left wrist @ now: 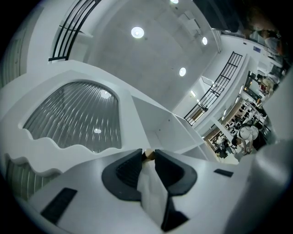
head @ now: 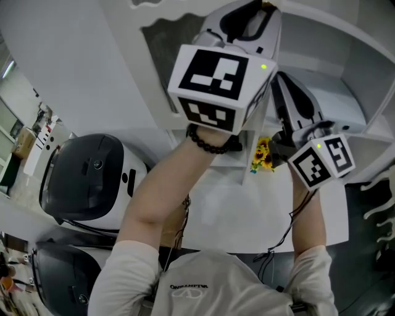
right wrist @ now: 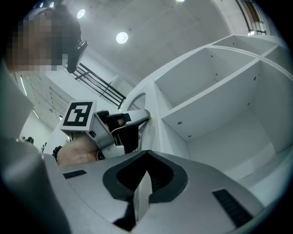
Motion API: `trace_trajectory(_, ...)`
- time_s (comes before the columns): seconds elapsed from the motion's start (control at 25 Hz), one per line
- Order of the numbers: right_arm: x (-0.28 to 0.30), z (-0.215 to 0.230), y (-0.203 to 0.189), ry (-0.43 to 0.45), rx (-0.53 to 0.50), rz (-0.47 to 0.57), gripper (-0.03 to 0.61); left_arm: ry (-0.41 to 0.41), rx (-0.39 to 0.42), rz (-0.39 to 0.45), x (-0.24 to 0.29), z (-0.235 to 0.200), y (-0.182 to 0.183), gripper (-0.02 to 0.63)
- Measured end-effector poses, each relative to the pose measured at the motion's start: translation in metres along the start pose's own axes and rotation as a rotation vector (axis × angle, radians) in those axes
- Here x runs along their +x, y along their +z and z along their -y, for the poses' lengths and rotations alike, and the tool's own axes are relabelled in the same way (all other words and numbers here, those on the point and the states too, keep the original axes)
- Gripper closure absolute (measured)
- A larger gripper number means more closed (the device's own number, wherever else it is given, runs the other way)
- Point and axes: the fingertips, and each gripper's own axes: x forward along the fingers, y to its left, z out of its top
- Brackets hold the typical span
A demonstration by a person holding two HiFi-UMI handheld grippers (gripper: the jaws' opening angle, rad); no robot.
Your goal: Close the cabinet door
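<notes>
The white cabinet door (left wrist: 123, 82) has a ribbed glass pane (left wrist: 78, 119) and a small tan knob (left wrist: 147, 155) at its edge. My left gripper (left wrist: 148, 152) is shut on that knob; in the head view it (head: 256, 12) is raised to the door (head: 154, 37), which stands open. The right gripper view shows it (right wrist: 137, 121) at the door's edge (right wrist: 139, 98). My right gripper (right wrist: 146, 154) is shut with nothing between its jaws. It (head: 279, 79) hovers just right of the left one, in front of the open white shelves (right wrist: 215, 105).
The cabinet's bare shelves (head: 345, 86) fill the upper right. A white table (head: 247, 210) lies below with a yellow flower item (head: 262, 154) on it. Two black-and-white machines (head: 92, 179) stand at the left. A person's forearms (head: 166, 191) reach up in the middle.
</notes>
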Motion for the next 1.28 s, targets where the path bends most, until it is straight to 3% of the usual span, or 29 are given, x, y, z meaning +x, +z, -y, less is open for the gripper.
trace_trajectory(0.56, -0.007, 0.006, -0.011, -0.026, 0.039, -0.013, 0.569, 0.0, 0.01, 0.028, -0.002, 0.001, 0.001, 0.529)
trace_trajectory(0.8, -0.02, 0.002, -0.012, -0.048, 0.042, -0.024, 0.569, -0.042, -0.051, 0.089, -0.014, 0.0, 0.001, 0.544)
trace_trajectory(0.92, -0.026, -0.006, -0.011, -0.052, 0.034, -0.029, 0.569, -0.059, -0.056, 0.12, -0.028, 0.0, 0.004, 0.606)
trace_trajectory(1.28, -0.053, -0.028, -0.023, -0.077, 0.029, -0.058, 0.569, -0.085, -0.014, 0.144, -0.113, 0.003, 0.011, 0.609)
